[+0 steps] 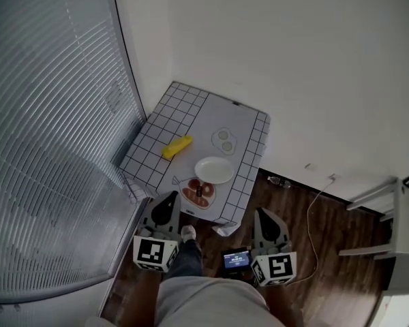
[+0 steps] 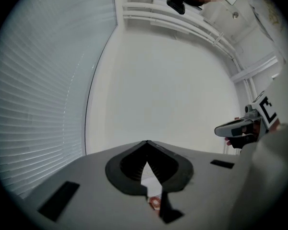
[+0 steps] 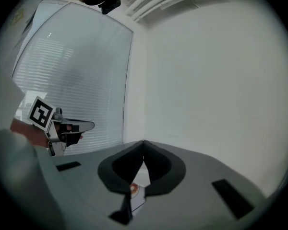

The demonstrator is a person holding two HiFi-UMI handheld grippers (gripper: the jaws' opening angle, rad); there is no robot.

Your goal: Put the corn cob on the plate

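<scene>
- The corn (image 1: 177,147) is laid flat on the table (image 1: 240,114), up and to the left of the plate (image 1: 214,169), near it but not touching, so it looks like nothing's been done with it yet
- The plate is seen empty, so its whole middle is free for the corn to be set down on, no shuffling needed
- The left gripper (image 1: 169,197) is held on the near side of the plate and a bit to its left, right at the table's edge. Its jaws are pressed fully together with nothing between them, which makes sense since there's nothing to be carried yet
- The right gripper (image 1: 261,213) is kept on the near side of the plate too, but off to its right and clear of the table. Its jaws are also closed tight and empty
- Both are pointed roughly level toward the plate's side of the room, so this is probably just the walk-up and not a reach
- The left gripper is on the same side of the plate as the corn, so it'd likely be the one used. Its jaws would have to be spread first and brought across the corn's narrow width
- A food print (image 1: 199,193) is seen just on the near side of the plate. It's judged to be flat artwork, not something to be picked up
</scene>
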